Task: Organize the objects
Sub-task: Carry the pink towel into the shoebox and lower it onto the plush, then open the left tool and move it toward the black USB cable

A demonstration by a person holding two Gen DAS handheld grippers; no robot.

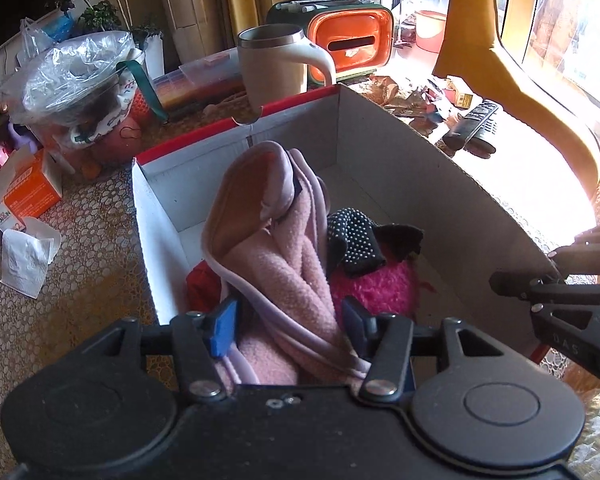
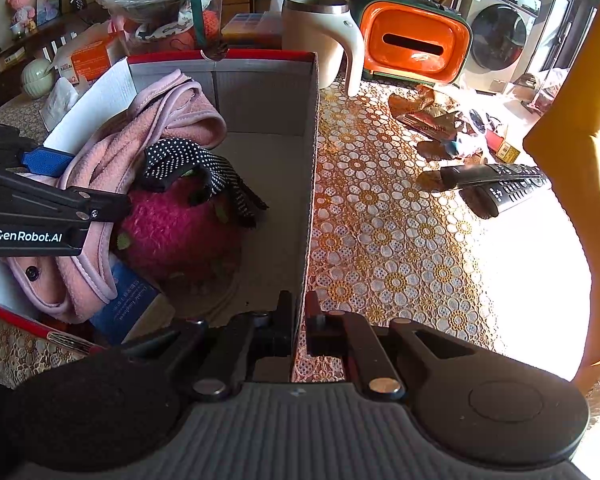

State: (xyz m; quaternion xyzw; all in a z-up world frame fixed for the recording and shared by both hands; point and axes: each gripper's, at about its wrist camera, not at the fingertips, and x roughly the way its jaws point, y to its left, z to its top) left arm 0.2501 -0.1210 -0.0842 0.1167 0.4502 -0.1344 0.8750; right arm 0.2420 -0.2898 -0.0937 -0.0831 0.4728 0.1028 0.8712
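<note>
While the left gripper's (image 1: 288, 322) black body blocks the near end of the cardboard box (image 1: 380, 152), the lower end of the pink fleece garment (image 1: 284, 264) vanishes behind it, so how far it reaches stays unclear. Look at that garment: soft pink fleece, lilac binding along the edges, a smooth tan lining showing at its folded far end, and in the right wrist view a dark snap near its lower hem. It lies inside the box along the left wall, long axis running from the near end away toward the far wall, far end humped up. The blue pads (image 1: 220, 330) stand apart on either side of the fleece, jaws open, not pressing it. Beside it sit a fuzzy magenta plush (image 2: 180, 228) with a black dotted sock (image 2: 204, 164) draped over it, and something red (image 1: 202, 286) is half buried at the left. A blue booklet (image 2: 130, 310) is partly covered. Over on the right, the right gripper (image 2: 298, 320) is clamped shut on the box's right wall, one finger inside, one outside. Beyond the box stand a beige mug (image 2: 320, 36) and two remotes (image 2: 496, 184) on the lace tablecloth (image 2: 400, 248)
</note>
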